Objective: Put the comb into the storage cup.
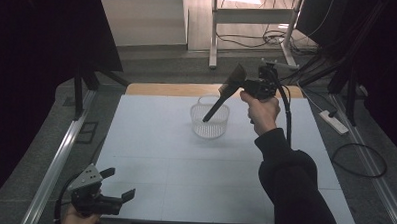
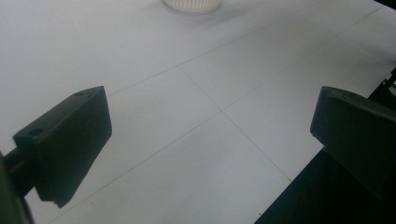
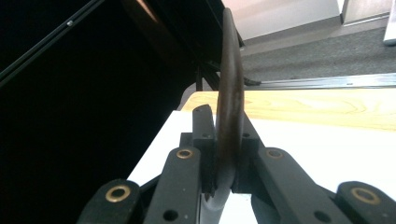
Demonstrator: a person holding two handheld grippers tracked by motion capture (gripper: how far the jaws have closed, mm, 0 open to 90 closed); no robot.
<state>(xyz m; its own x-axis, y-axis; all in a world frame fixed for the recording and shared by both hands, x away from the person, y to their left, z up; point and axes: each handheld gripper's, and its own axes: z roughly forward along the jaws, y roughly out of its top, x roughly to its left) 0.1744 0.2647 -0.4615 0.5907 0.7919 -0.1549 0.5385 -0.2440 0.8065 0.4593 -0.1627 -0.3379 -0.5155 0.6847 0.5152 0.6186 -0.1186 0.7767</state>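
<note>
Two black fingers [image 2: 65, 144] stand wide apart over the white bench [image 2: 196, 116]; a white basket [image 2: 191, 4] sits at twelve o'clock.

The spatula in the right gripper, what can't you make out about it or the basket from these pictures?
- Spatula: high view too dim to tell its material; in the right gripper view it shows edge-on, its blade cut off by the top edge.
- Spatula handle tip: whether it touches the basket's floor is unclear through the mesh.
- Basket contents: too small to tell.
- Left gripper view: basket cut off by the top edge.
</note>
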